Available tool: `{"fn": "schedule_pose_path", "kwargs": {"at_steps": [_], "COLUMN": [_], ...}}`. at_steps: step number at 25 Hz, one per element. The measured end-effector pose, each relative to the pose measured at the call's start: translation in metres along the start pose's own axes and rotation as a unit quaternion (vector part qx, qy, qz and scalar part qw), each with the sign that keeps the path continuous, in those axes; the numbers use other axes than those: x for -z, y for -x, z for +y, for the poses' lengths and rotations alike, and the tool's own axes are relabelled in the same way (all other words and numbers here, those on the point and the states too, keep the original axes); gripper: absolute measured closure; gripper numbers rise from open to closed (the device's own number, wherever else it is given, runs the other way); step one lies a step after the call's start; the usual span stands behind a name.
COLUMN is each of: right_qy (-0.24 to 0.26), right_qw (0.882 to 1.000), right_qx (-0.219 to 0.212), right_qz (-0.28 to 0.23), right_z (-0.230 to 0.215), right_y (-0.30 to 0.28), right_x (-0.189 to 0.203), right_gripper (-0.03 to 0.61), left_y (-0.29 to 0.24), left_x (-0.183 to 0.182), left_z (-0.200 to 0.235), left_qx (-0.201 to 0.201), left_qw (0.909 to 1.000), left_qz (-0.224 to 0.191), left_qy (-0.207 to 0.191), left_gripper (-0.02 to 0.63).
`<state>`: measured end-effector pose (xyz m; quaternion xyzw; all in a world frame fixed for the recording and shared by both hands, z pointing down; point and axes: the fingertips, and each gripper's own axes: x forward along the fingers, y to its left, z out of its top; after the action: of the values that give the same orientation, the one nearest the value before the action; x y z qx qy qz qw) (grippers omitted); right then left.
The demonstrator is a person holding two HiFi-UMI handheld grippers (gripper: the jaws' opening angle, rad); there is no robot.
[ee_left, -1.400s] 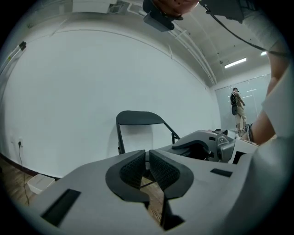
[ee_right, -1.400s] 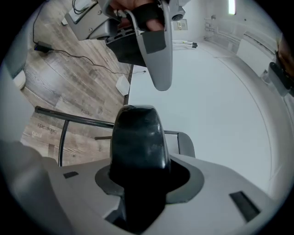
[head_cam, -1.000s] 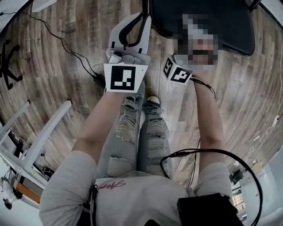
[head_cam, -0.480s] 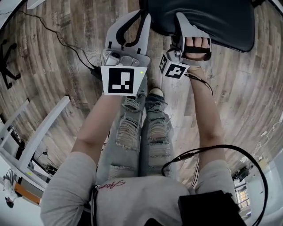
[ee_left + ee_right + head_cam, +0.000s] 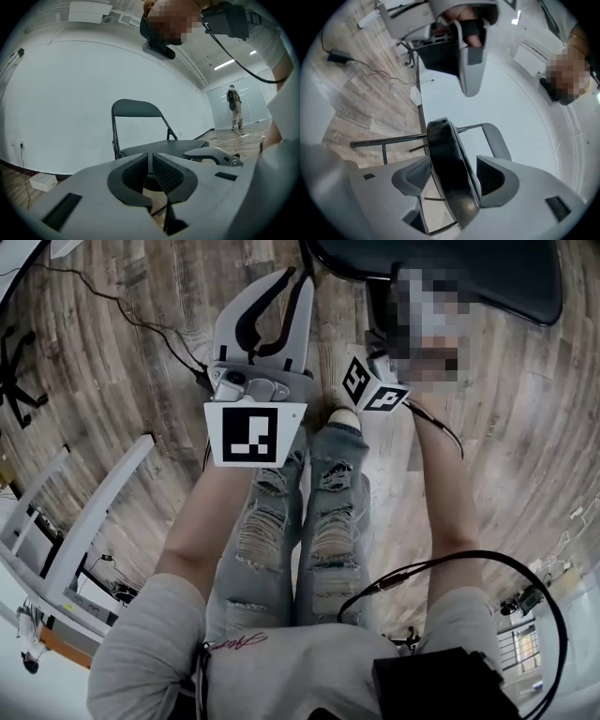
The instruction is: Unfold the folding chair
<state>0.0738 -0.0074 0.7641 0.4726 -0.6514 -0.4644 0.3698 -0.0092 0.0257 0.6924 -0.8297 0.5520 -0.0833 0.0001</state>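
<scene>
Folding chair (image 5: 161, 147) at the moment of release. In the left gripper view it stands at mid-frame on the wooden floor (image 5: 122, 381), its backrest (image 5: 136, 108) upright and its seat (image 5: 445, 159) lying roughly level, so the chair reads as already opened out. Compared with the head view a second earlier, the dark seat has shifted toward the upper right edge of the frame and shows less of itself, while both grippers sit lower in the frame, nearer the person's knees. Half a second earlier the right hand was visible at the seat's near edge. These changes suggest that the seat has been brought down and that the holding phase is ending; what probably remains is to draw both tools clear and confirm that the chair stands steadily. The right gripper (image 5: 454, 178) has its jaws opening, now spread very wide. The padded front edge of the seat is between them, with a visible gap at the right-hand pad and the left-hand pad close beside the cushion, so the seat appears no longer pinched. The left gripper (image 5: 295, 277) points toward the seat's near edge at the top centre of the head view. Its jaws are pressed together on nothing, and it touches no part of the chair.
</scene>
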Motion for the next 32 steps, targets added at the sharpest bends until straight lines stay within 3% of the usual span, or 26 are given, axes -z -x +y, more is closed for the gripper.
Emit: {"fn": "schedule_pose_path", "kwargs": {"at_steps": [3,6,11,17,21,22,23,24,28,32], "right_qy": [-0.055,-0.12,-0.234,-0.359,-0.416,-0.42,-0.424,-0.429,-0.456,-0.475], "right_qw": [0.998,0.991,0.967,0.924,0.905,0.904,0.903,0.901,0.89,0.877], "right_qx": [0.005,0.028,0.046,0.027,0.029,0.034,0.039,0.037,0.019,0.012], "right_qz": [0.034,0.052,0.087,0.125,0.085,0.071,0.058,0.045,-0.011,-0.068], "right_z": [-0.021,-0.071,-0.191,-0.328,-0.418,-0.438,-0.455,-0.469,-0.51,-0.535], "right_y": [0.024,0.047,0.062,0.075,0.091,0.095,0.101,0.106,0.114,0.124], "right_x": [-0.003,-0.02,-0.052,-0.087,-0.111,-0.117,-0.123,-0.131,-0.155,-0.164], "right_gripper": [0.301,0.302,0.304,0.307,0.327,0.367,0.532,0.561,0.561,0.561], "left_y": [0.004,0.015,0.038,0.07,0.095,0.099,0.104,0.111,0.125,0.134], "left_x": [-0.008,-0.035,-0.144,-0.271,-0.355,-0.372,-0.385,-0.397,-0.442,-0.464], "left_z": [0.006,0.01,0.017,0.018,0.016,0.015,0.014,0.014,0.018,0.015], "left_qx": [-0.007,-0.013,-0.016,-0.015,-0.001,0.0,0.001,0.002,0.007,0.013], "left_qw": [0.9999,0.9996,0.9984,0.9964,0.9958,0.995,0.9944,0.9943,0.9915,0.9874], "left_qz": [-0.005,-0.004,-0.043,-0.054,-0.086,-0.097,-0.103,-0.105,-0.13,-0.157], "left_qy": [0.011,0.025,0.035,0.063,0.031,0.025,0.024,0.021,-0.005,0.013], "left_gripper": [0.572,0.572,0.572,0.573,0.572,0.572,0.572,0.572,0.572,0.573]}}
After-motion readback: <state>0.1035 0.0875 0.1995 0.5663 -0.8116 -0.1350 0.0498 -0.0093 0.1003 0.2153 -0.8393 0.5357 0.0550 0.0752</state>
